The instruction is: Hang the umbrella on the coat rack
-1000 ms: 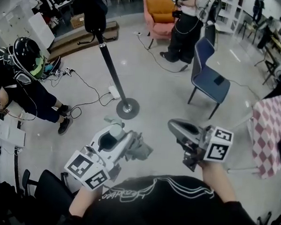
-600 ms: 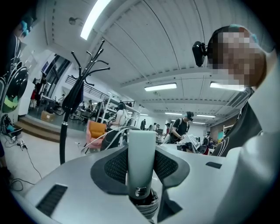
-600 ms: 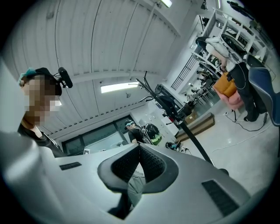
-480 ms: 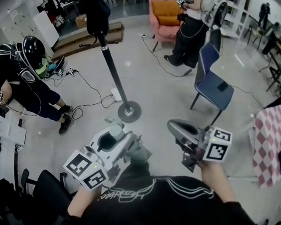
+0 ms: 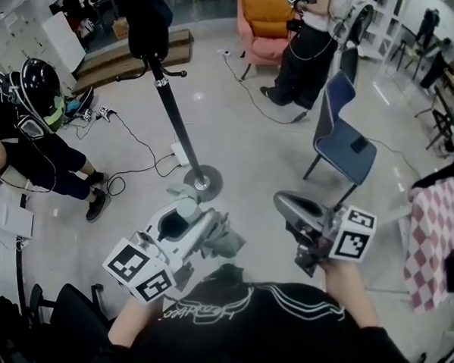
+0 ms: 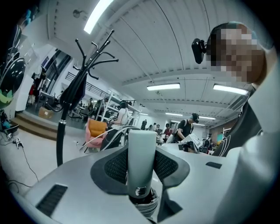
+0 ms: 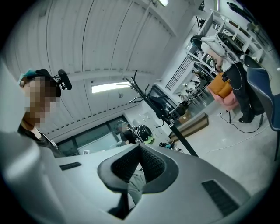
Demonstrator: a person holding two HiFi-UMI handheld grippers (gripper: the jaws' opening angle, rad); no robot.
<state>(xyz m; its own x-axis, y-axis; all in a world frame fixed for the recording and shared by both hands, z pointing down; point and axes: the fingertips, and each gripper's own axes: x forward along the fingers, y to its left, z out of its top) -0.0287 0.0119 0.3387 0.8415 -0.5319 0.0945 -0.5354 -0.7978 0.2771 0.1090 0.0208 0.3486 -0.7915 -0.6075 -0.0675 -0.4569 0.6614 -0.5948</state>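
Observation:
The coat rack [image 5: 170, 109] is a black pole on a round base [image 5: 200, 182], with a dark garment [image 5: 144, 21] on its top hooks. In the left gripper view the coat rack [image 6: 65, 109] rises at the left, its hooks fanned out. My left gripper [image 5: 182, 205] is shut on the umbrella's pale grey handle [image 6: 141, 157], which stands upright between the pads. The folded umbrella body [image 5: 225, 243] sticks out to its right. My right gripper [image 5: 286, 205] hangs beside it with its pads [image 7: 151, 164] meeting at the tips and nothing held.
A crouching person in a black helmet [image 5: 38, 91] is at the left, with cables [image 5: 138, 146] on the floor. A blue chair [image 5: 343, 141], an orange armchair [image 5: 258, 19] and a standing person [image 5: 306, 52] lie beyond. A checkered table [image 5: 429, 225] is at the right.
Both grippers have travelled across the floor together. The coat rack's base now lies a little closer to the left gripper. The grip on the handle is the same.

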